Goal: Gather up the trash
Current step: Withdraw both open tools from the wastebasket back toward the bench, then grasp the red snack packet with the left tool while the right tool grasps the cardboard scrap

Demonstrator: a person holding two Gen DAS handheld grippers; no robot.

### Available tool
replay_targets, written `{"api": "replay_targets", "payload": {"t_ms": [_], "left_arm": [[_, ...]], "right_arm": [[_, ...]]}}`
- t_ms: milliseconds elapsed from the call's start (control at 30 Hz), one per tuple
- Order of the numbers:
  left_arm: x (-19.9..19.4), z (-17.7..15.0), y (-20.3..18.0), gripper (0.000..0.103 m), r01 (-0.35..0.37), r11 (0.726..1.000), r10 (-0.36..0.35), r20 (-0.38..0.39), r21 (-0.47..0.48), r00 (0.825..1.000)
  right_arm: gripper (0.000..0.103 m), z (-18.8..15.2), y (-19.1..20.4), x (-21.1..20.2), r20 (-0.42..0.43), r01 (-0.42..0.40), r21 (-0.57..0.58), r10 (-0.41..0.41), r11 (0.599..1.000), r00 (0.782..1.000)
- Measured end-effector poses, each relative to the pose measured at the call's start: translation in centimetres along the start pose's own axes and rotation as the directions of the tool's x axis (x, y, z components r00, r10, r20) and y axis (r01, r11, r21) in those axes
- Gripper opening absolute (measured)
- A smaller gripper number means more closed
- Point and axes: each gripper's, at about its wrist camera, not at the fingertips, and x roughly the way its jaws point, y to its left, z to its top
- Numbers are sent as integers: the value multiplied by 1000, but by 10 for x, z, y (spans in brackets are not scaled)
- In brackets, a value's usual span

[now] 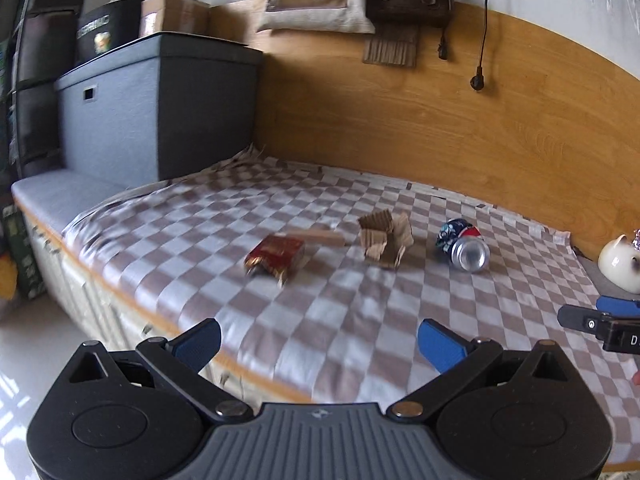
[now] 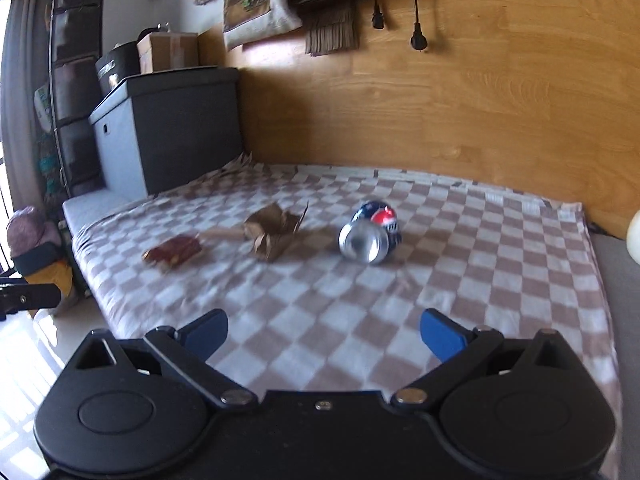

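Note:
On the checkered blanket (image 1: pixel 344 312) lie a red crumpled wrapper (image 1: pixel 275 256), a wooden stick (image 1: pixel 316 237), a torn cardboard piece (image 1: pixel 386 237) and a crushed blue soda can (image 1: pixel 464 243). My left gripper (image 1: pixel 319 343) stands open over the blanket's near edge, short of the wrapper, with nothing between its fingers. The right wrist view shows the same wrapper (image 2: pixel 173 253), cardboard (image 2: pixel 274 237) and can (image 2: pixel 370 236). My right gripper (image 2: pixel 323 331) is open and empty, well short of the can. Its tip also shows in the left wrist view as the right gripper (image 1: pixel 596 318).
A grey storage box (image 1: pixel 160 108) stands at the bed's far left with a cardboard box (image 1: pixel 174 14) on top. A wooden headboard (image 1: pixel 440 120) runs behind, with hanging cables (image 1: pixel 478 80). A white cat figurine (image 1: pixel 622 264) sits at the right. Floor (image 1: pixel 36 344) lies left of the bed.

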Motion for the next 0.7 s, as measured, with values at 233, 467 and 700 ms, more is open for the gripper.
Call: {"api": "replay_targets", "payload": {"t_ms": [233,467,700], "left_arm": [[59,22,7,103,16,999,-16,12,47,1000],[104,39,24,103,-18,998,14,55,59,998],[141,47,38,103,-23,992,17,54,123,998]], "right_arm": [[103,19,6,62,38,0,7,0,1000,999],[103,43,24,120,28,-27,18,26,999,999],[103,63,47,176,-43,-73,66,76,995,996]]}}
